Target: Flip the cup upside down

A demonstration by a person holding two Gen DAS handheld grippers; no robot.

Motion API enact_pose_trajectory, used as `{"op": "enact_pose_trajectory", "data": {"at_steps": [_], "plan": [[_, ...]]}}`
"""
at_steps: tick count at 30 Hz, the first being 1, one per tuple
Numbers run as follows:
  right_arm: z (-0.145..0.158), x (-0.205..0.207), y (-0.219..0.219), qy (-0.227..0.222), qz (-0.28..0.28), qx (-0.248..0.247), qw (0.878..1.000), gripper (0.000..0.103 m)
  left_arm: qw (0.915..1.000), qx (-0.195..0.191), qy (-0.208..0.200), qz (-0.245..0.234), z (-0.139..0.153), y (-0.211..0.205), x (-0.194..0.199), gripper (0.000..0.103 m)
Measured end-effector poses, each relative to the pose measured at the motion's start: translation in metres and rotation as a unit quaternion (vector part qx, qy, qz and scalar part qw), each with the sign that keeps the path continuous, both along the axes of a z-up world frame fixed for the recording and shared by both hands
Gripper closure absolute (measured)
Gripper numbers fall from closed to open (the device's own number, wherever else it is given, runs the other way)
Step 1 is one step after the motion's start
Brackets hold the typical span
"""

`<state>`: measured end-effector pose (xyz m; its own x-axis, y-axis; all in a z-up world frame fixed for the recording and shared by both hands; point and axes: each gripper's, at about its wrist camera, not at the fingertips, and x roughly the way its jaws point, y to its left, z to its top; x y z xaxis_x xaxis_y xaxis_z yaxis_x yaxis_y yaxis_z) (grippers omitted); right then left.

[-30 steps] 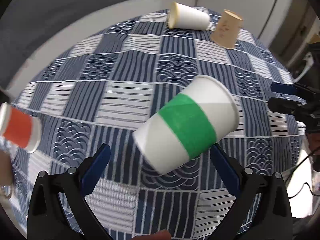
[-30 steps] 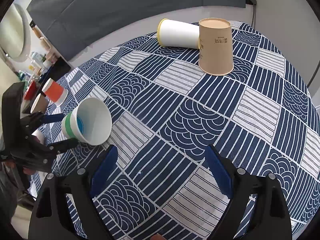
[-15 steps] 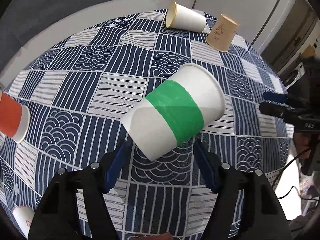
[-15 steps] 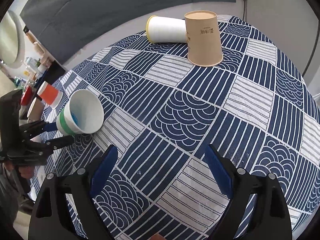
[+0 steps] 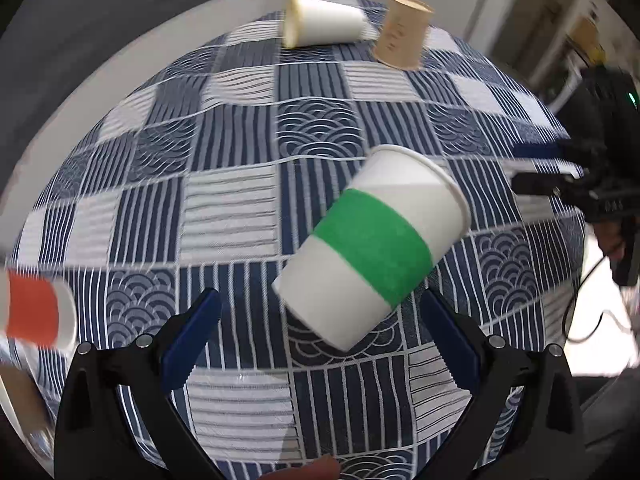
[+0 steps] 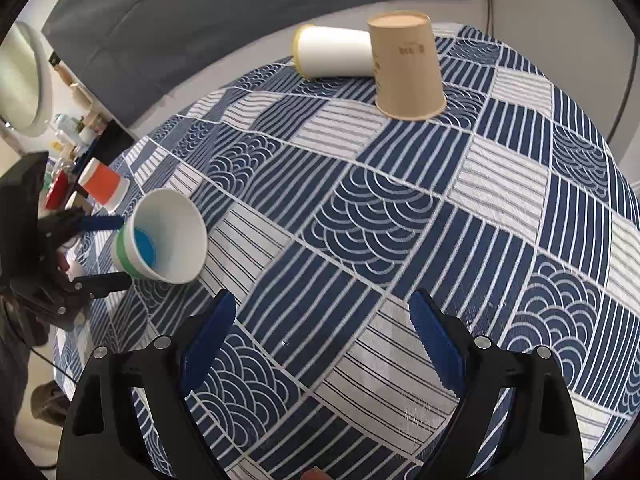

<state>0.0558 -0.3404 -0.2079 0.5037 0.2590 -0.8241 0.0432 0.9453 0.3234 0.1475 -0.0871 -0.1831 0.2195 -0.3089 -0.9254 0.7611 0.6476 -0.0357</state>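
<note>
Left hand-held gripper wider again, green-banded cup lying loose between its fingers.

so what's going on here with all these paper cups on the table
A person is working with two hand-held tongs over a blue patterned tablecloth. The left tongs are open around the base of a green-banded white cup lying on its side, not gripping it. The right tongs are open and hold nothing. A tan cup already stands upside down beside a tipped white cup.

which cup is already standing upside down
The brown cup at the far end, rim down on the cloth. The white cup beside it and the green-banded cup lie sideways.
</note>
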Motion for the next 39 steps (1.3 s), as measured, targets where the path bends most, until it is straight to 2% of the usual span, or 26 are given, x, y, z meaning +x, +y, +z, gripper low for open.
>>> {"op": "enact_pose_trajectory", "data": {"at_steps": [1, 5, 10, 16, 24, 28, 32, 39], "plan": [[-0.001, -0.001, 0.0, 0.001, -0.002, 0.002, 1.0, 0.019, 0.9998, 0.004, -0.002, -0.017, -0.002, -0.003, -0.001, 0.009], [-0.003, -0.005, -0.002, 0.004, -0.007, 0.003, 1.0, 0.019, 0.9986, 0.021, 0.004, -0.049, -0.011, -0.009, -0.003, 0.031], [-0.003, -0.008, -0.003, 0.002, -0.016, 0.006, 1.0, 0.019, 0.9984, 0.029, 0.016, -0.046, -0.012, -0.003, -0.002, 0.037], [0.004, -0.011, 0.001, -0.003, -0.014, 0.013, 1.0, 0.019, 0.999, 0.042, 0.015, -0.005, 0.005, 0.01, -0.007, 0.038], [0.017, -0.011, 0.008, -0.017, 0.002, 0.028, 0.999, 0.018, 0.9981, 0.052, 0.001, 0.034, 0.045, 0.017, -0.014, 0.04], [0.018, -0.012, 0.008, -0.018, 0.003, 0.031, 0.999, 0.018, 0.9972, 0.068, 0.0, 0.032, 0.043, 0.003, -0.013, 0.041], [0.016, -0.017, 0.0, -0.016, -0.007, 0.03, 0.999, 0.018, 0.9973, 0.065, 0.003, 0.033, 0.038, -0.007, -0.014, 0.041], [0.021, -0.021, -0.01, -0.015, -0.017, 0.018, 1.0, 0.018, 0.9966, 0.063, -0.005, 0.054, 0.046, -0.003, -0.016, 0.025]]}}
